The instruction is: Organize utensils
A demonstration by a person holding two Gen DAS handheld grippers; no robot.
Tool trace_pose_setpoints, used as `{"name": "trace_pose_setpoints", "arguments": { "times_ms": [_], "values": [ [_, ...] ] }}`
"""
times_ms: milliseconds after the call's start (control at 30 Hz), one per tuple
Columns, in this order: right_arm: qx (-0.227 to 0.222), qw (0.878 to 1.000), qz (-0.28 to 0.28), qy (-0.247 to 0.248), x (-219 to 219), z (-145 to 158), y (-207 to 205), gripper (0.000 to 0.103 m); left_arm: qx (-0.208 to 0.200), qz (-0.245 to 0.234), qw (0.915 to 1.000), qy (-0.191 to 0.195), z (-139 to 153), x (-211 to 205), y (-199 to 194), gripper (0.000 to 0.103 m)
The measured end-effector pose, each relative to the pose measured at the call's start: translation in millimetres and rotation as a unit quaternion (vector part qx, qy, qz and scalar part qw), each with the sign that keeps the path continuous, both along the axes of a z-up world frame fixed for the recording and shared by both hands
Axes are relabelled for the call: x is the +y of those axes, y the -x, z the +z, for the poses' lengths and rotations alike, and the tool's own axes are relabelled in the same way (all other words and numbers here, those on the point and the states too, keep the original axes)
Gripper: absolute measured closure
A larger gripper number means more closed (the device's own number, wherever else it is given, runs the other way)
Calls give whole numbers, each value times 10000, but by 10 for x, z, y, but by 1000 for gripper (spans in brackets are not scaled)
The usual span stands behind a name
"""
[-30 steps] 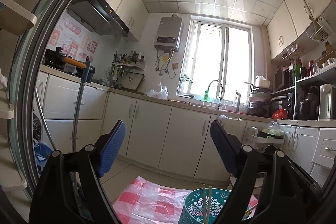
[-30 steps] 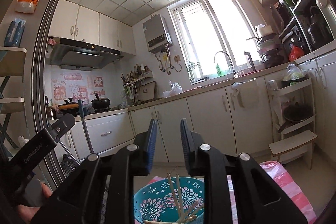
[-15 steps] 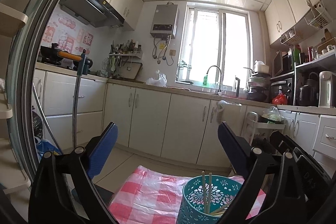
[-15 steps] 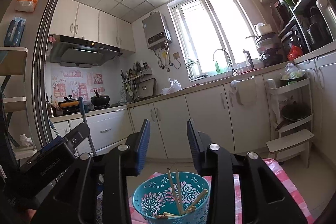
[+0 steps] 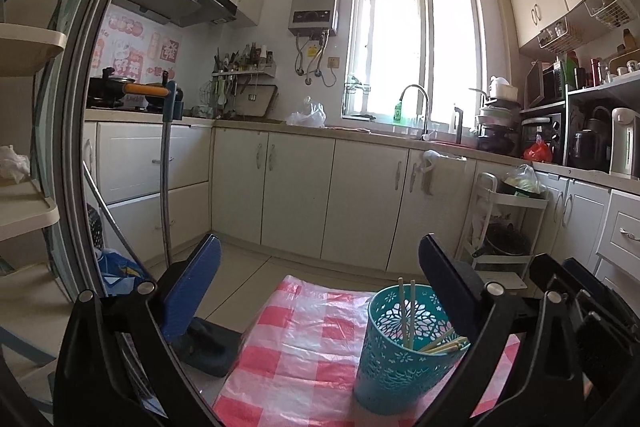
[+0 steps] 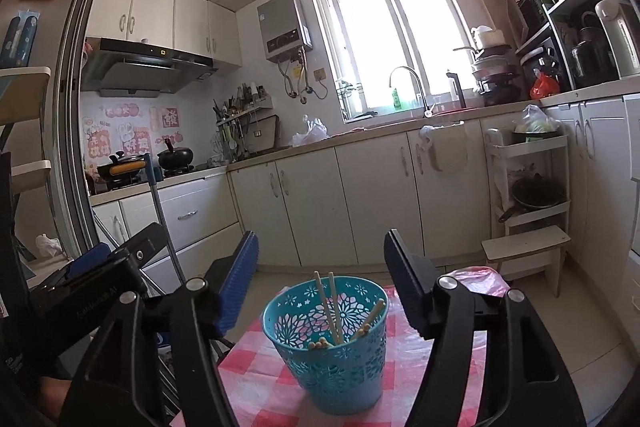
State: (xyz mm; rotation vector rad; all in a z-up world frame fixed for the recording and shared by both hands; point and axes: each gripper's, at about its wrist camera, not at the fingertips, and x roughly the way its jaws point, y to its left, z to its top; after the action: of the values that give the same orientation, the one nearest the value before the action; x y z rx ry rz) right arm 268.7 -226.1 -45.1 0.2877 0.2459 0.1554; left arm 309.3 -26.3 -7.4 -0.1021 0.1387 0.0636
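A teal perforated holder (image 5: 400, 355) (image 6: 332, 343) stands upright on a pink checked cloth (image 5: 304, 339) (image 6: 260, 379). Several wooden chopsticks (image 5: 406, 311) (image 6: 334, 307) stick out of it, some leaning on its rim. My left gripper (image 5: 320, 267) hangs behind and above the cloth, its jaws still opening, nothing between them; the holder sits low by its right finger. My right gripper (image 6: 320, 267) is just behind the holder, jaws opening and empty, with the holder's rim showing below the gap. The left gripper's body (image 6: 96, 279) shows at the left of the right wrist view.
Cream kitchen cabinets (image 5: 296, 187) run along the far wall under a counter with a sink tap (image 5: 416, 103). A mop handle (image 5: 166, 179) leans at the left. A white rolling rack (image 6: 528, 195) and a small step stool (image 6: 524, 247) stand at the right.
Both grippers have drawn back and tilted down, so the holder and cloth show more fully. The right jaws went from nearly shut to wide apart; the left jaws widened a little.
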Motion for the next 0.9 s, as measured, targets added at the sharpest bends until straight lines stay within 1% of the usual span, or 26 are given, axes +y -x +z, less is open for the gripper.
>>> {"name": "trace_pose_setpoints", "arguments": {
  "times_ms": [200,333,433,567,633,733,900],
  "values": [
    [252,9996,-102,6,-32,85,299,29,342,-30,9994,-59,-33,57,230,8],
    [410,9990,-169,106,4,167,495,18,579,-141,9980,-205,-30,7,425,8],
    [522,9985,-127,115,18,198,647,15,729,-231,9968,-239,-19,-20,579,8],
    [756,9969,-83,177,34,229,872,9,901,-308,9950,-289,-14,-53,806,8],
    [835,9962,-66,259,57,245,1010,7,1013,-265,9940,-314,-21,-60,904,8],
    [922,9951,-17,342,92,290,1206,7,1192,-211,9921,-322,-13,-53,1089,8],
    [1325,9904,63,383,156,368,1479,7,1388,-206,9892,-431,43,-32,1398,8]
  ]
}}
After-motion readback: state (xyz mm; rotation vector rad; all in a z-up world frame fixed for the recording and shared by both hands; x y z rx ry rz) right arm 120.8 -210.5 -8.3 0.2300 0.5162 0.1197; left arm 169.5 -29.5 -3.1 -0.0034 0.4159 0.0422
